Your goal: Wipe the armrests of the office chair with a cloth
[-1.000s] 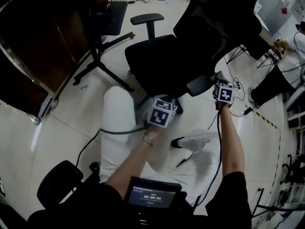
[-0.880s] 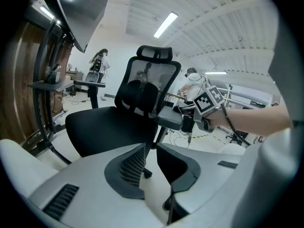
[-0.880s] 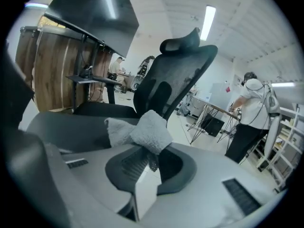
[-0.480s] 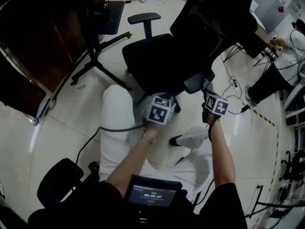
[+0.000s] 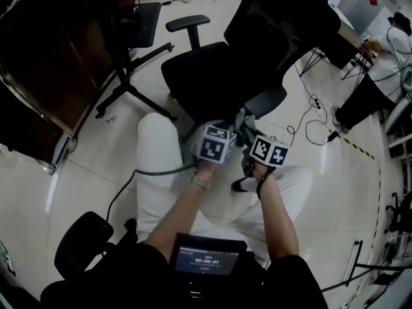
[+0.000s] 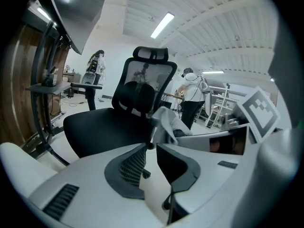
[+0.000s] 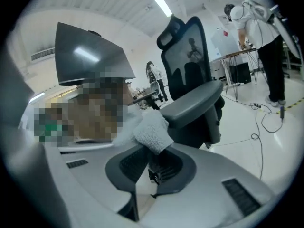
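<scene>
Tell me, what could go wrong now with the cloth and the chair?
1. The right gripper pinches the cloth by one bunched end. Its loose end sits at the left gripper tips, and I can't tell if those grip it. It might slip to the floor.
2. The two grippers are crowded together, so they might bump.
3. The far armrest lies across the seat, likely an awkward lean.
</scene>
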A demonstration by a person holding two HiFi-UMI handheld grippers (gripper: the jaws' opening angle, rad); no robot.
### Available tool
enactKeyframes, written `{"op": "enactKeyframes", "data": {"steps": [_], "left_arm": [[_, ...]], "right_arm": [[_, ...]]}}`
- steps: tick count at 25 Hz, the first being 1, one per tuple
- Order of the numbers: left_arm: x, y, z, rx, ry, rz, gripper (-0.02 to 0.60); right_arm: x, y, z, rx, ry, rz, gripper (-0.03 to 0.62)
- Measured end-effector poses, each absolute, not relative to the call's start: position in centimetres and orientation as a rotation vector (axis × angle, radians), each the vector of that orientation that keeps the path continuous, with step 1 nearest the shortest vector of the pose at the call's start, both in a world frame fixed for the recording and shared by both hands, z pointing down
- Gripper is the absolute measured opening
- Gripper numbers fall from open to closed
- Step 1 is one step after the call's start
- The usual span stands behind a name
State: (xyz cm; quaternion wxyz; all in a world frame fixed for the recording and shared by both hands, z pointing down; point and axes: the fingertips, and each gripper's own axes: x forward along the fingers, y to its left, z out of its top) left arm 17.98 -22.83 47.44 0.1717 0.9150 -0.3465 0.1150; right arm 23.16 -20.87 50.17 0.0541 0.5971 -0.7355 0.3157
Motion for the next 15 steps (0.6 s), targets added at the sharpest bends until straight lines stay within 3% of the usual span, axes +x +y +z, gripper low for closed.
{"op": "enactKeyframes", "data": {"steps": [6,15], "left_arm": [[18.0,-23.0,47.5,2.579,-1.001,0.342,0.074],[18.9,-21.1,48.0,2.605,-0.961,0.431,0.074]], "right_arm": [[22.4,-22.2,48.6,1.908,-2.150,0.767,0.037],[22.4,-19.8,52.5,1.953,-1.976,0.777,0.037]]}}
